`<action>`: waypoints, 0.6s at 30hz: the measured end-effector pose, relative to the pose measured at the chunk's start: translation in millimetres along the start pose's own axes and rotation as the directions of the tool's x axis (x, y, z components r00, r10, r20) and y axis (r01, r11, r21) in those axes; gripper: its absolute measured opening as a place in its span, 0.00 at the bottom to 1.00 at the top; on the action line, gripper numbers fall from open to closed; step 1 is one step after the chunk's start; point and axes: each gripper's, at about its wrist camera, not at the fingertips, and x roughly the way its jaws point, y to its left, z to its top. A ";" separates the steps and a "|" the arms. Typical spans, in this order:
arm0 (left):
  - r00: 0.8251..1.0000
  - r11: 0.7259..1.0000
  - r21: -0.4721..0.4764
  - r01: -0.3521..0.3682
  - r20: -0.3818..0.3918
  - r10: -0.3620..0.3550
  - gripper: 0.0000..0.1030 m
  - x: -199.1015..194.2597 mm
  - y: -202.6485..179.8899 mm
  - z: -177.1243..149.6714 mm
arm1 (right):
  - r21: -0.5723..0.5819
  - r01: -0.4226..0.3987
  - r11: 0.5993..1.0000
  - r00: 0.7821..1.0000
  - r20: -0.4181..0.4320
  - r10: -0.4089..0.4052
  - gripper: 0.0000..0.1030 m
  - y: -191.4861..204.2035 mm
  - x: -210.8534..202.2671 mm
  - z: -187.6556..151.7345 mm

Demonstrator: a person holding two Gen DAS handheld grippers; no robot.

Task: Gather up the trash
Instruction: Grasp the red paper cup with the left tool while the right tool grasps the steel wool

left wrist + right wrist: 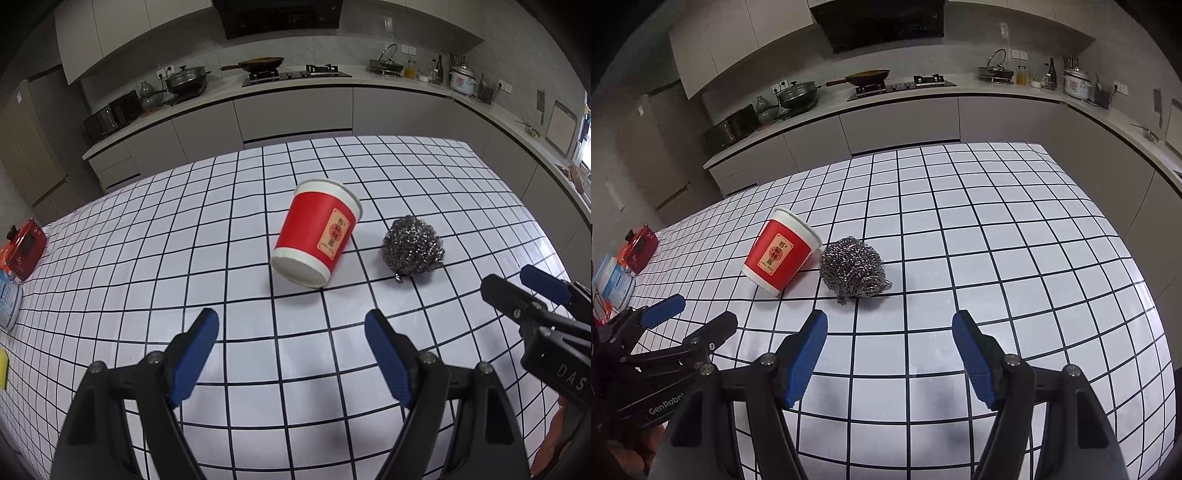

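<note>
Only left wrist shows yellow sponge, both grippers' jaws open, empty

Left of centre on the white gridded tabletop, a red paper cup tipped on its side, just beside a steel wool scrubber; at bottom centre the right gripper, jaws apart and empty; at lower left the left gripper.

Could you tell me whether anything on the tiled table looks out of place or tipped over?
Yes: the red paper cup lies on its side on the checked table, base toward the grippers. A steel wool scourer sits loose beside it. No spill shows.
</note>
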 end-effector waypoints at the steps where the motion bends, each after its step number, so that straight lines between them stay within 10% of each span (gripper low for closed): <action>1: 1.000 1.000 -0.002 -0.002 0.001 0.002 0.80 -0.5 -0.3 0.1 | -0.004 0.000 1.000 1.000 0.000 0.000 0.70 0.9 -0.3 0.0; 18: 1.000 0.999 -0.035 0.007 -0.024 -0.008 0.80 5.3 13.5 1.9 | -0.010 0.006 1.000 1.000 -0.005 -0.006 0.70 -2.1 0.8 1.9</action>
